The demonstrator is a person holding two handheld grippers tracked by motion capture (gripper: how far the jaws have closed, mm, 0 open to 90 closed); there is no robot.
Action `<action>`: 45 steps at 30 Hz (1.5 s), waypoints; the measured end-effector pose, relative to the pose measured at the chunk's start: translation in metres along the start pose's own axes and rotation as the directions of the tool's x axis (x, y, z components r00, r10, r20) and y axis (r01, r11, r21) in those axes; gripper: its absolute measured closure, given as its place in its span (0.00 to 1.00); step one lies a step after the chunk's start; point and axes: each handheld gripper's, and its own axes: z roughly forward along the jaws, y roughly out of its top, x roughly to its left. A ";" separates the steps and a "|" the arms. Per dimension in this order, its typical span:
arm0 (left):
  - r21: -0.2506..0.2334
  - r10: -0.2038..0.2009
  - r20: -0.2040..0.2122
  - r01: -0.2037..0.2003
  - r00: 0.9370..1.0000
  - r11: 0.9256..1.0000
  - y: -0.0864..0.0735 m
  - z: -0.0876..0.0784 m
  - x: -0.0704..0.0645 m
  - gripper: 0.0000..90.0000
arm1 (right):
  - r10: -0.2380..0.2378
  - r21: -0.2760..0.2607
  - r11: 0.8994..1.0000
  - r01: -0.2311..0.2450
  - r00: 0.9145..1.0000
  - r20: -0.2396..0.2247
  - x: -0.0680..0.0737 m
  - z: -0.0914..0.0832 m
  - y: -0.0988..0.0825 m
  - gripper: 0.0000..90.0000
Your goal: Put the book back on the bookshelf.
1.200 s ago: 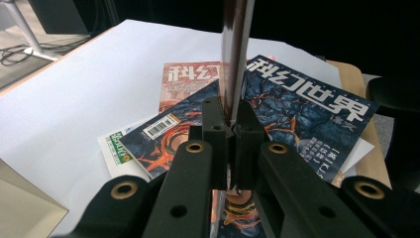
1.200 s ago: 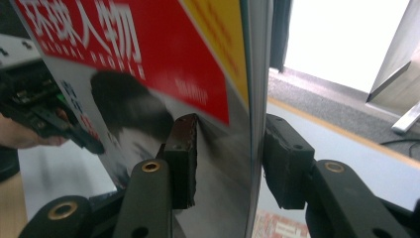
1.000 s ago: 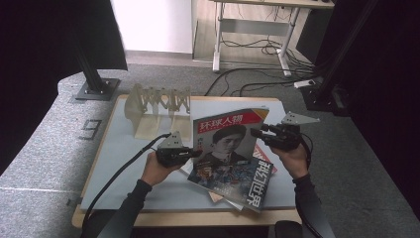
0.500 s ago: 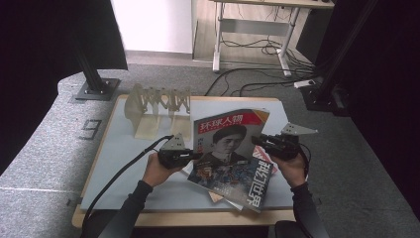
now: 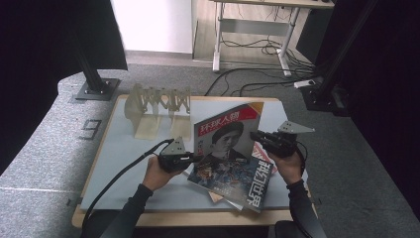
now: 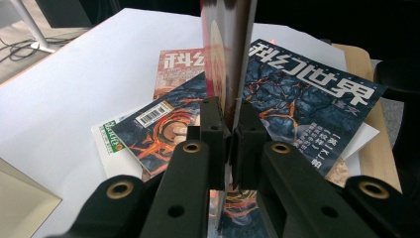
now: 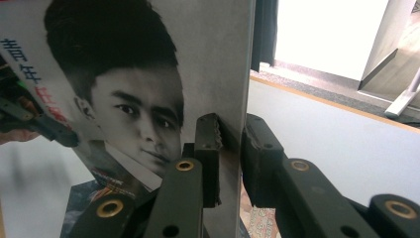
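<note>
A magazine with a portrait cover [image 5: 227,135] is held up tilted over the table. My left gripper [image 5: 196,158] is shut on its lower left edge; in the left gripper view the pads [image 6: 229,116] pinch the thin edge [image 6: 228,54]. My right gripper [image 5: 255,136] is at the magazine's right edge, and its jaws have just been closing. In the right gripper view that edge [image 7: 218,74] runs between the jaws [image 7: 230,134], with a gap still showing beside one pad. A dark blue magazine [image 5: 247,186] lies flat under it on several others.
A pale slotted rack [image 5: 158,106] stands at the table's back left. The table has a white top [image 5: 124,153] and a wooden rim. A cable [image 5: 119,173] trails from the left gripper off the front edge. Black stands and floor cables lie beyond the table.
The right gripper has come down and in to the magazine's right edge. The left hand and the magazine have hardly moved.
</note>
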 end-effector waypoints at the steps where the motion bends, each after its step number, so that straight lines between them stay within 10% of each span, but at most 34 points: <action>1: -0.001 0.002 0.000 -0.002 1.000 1.000 0.000 0.000 -0.001 0.93 | 0.001 -0.001 1.000 -0.001 1.000 -0.001 0.000 0.000 -0.001 0.85; 17: -0.028 -0.039 0.011 0.039 0.999 0.999 0.040 -0.007 0.002 0.77 | 0.008 -0.015 1.000 -0.008 1.000 -0.015 0.000 -0.005 -0.005 0.84; 31: -0.044 -0.009 -0.037 0.008 0.999 0.999 0.090 -0.025 0.009 0.83 | 0.003 -0.011 1.000 -0.003 1.000 -0.011 0.001 -0.004 -0.006 0.83; 45: -0.040 -0.001 -0.050 -0.001 0.999 0.999 0.104 -0.030 0.010 0.96 | -0.003 0.000 1.000 0.003 1.000 -0.007 0.001 -0.004 -0.005 0.80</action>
